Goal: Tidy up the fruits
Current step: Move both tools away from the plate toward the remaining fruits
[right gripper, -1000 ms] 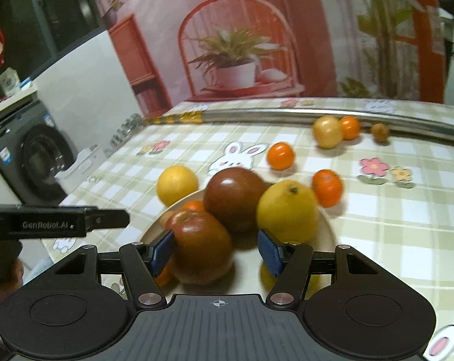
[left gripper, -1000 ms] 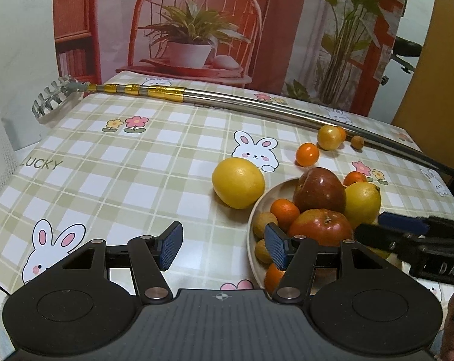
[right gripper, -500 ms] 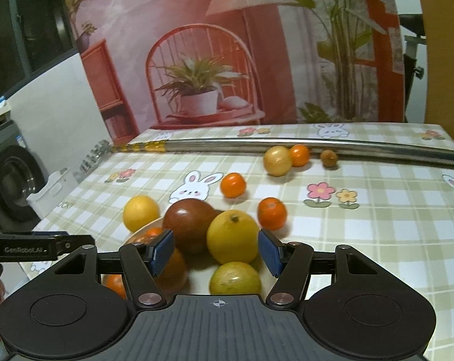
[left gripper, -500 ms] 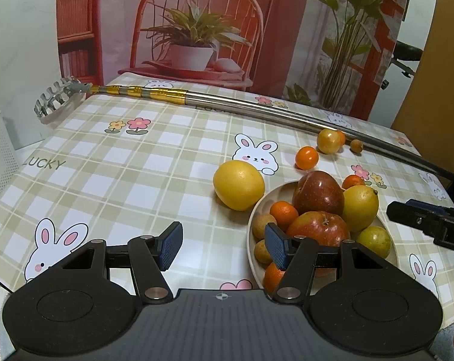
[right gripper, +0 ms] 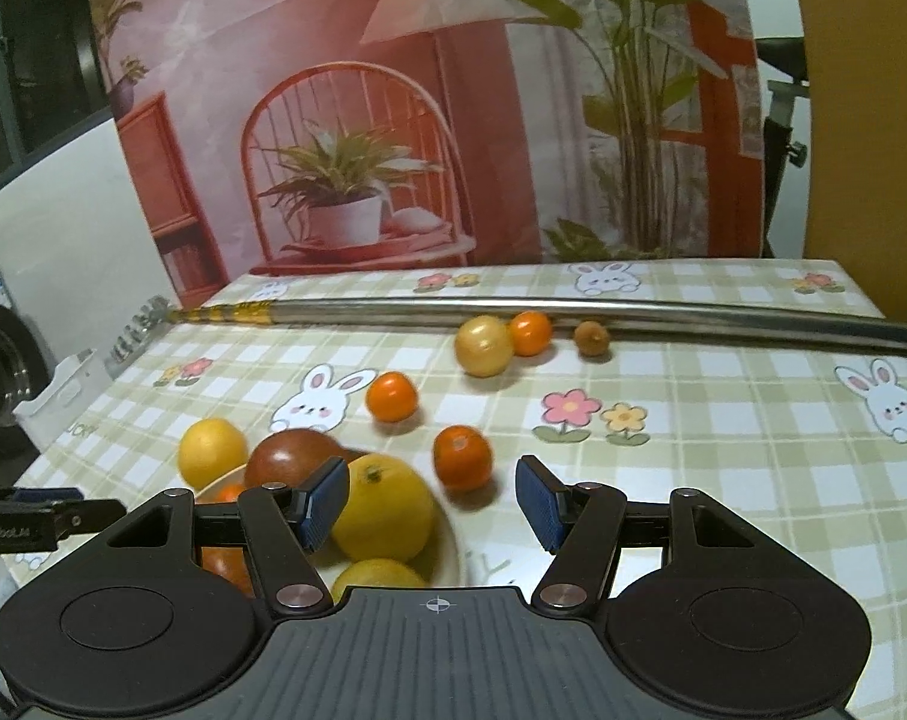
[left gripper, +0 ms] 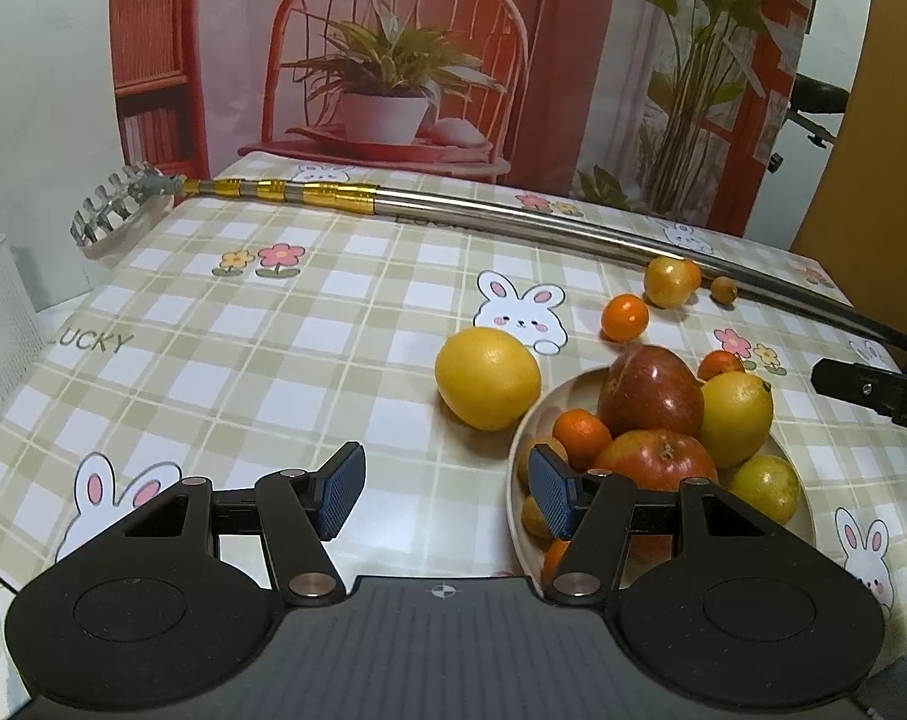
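On the checked rabbit-print tablecloth point(left gripper: 285, 372) sits a pale plate point(left gripper: 516, 450) heaped with fruit: two red apples point(left gripper: 651, 390), a yellow lemon-like fruit point(left gripper: 735, 417), a small tangerine point(left gripper: 580, 438) and a few yellowish small ones at the rim. Just beside the plate, on the cloth, rests a large yellow citrus point(left gripper: 488, 377). Farther back lie loose pieces: an orange tangerine point(right gripper: 392, 397), another one point(right gripper: 463, 457) near the plate's far side, and a cluster of a yellow round fruit point(right gripper: 483, 345), a small orange one point(right gripper: 530, 333) and what may be a brownish nut-like fruit point(right gripper: 591, 337), too blurred to name, all against a long metal pole point(right gripper: 573, 309) with a rake-like head point(left gripper: 111, 213). The left gripper point(left gripper: 447, 489) hovers at the plate's near edge, fingers spread wide and holding nothing. The right gripper point(right gripper: 432, 501) hangs above the plate's right side, its fingers likewise wide apart and bare.
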`<state>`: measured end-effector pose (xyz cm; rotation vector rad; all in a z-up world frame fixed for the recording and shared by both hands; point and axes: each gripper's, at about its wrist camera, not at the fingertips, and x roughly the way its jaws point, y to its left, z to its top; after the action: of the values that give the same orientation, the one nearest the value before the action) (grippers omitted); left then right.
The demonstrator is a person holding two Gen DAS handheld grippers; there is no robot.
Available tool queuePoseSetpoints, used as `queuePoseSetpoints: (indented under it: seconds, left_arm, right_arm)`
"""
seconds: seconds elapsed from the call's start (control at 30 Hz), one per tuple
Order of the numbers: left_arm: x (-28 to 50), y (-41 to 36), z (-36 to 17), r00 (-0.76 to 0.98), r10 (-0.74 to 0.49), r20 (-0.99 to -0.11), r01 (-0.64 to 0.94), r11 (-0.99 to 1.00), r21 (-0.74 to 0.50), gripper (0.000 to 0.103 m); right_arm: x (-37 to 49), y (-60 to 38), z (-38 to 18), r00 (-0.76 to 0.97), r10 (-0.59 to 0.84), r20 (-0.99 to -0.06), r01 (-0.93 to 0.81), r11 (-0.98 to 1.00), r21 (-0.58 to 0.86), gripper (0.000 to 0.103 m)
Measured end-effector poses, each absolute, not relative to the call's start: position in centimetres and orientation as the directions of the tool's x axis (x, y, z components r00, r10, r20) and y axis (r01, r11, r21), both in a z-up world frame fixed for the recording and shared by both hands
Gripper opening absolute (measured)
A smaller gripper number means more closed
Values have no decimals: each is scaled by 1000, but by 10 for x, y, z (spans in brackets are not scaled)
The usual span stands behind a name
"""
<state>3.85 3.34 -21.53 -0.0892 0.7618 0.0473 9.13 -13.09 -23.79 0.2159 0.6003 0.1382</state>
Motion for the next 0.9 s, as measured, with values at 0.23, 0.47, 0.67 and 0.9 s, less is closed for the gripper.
queuePoseSetpoints:
  seconds: [0.23, 0.47, 0.67, 0.9]
  left_arm:
    - [54, 44, -204, 737, -24, -676, -57, 994, -98, 63]
    - [74, 52, -190, 746, -48, -664, -30, 994, -105, 63]
    - [89, 51, -181, 747, -79, -660, 3, 993, -115, 63]
    - [102, 56, -181, 727, -121, -675, 25, 988, -151, 63]
  right_arm:
    - [103, -141, -233, 829, 164, -535, -53, 975, 216, 58]
    - [116, -153, -231, 834, 145, -533, -39, 978, 205, 58]
    - [128, -160, -230, 837, 139, -529, -30, 977, 209, 58]
    - [143, -165, -224, 844, 136, -518, -27, 977, 214, 58]
